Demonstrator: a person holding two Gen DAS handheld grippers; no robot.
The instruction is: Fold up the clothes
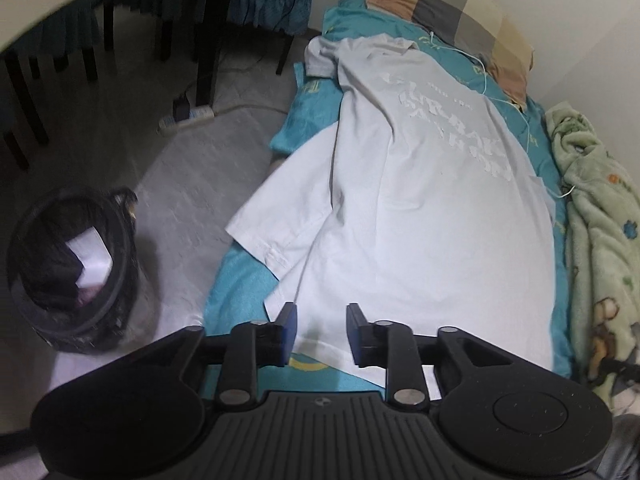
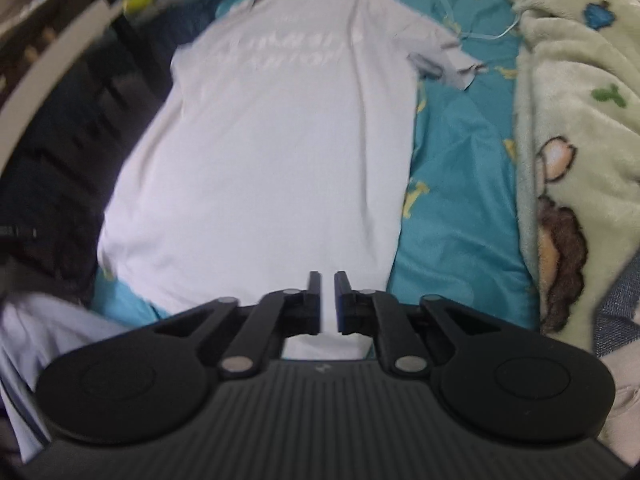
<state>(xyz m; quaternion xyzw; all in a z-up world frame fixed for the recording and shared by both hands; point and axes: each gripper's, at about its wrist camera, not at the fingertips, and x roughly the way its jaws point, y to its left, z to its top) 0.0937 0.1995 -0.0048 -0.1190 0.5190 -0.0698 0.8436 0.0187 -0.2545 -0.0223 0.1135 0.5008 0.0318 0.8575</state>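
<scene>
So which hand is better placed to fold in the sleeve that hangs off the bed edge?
Left. The left gripper, jaws open and empty, hovers beside that sleeve; the right gripper faces the shirt hem's middle.

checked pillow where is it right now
In the left wrist view the checked pillow lies at the far end of the bed against the wall, just beyond the white t-shirt and its collar end; the right wrist view does not clearly show it.

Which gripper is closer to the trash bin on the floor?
Left. The left gripper hangs over the white T-shirt's hem, at the bed edge beside the trash bin; the right gripper view doesn't show it.
</scene>
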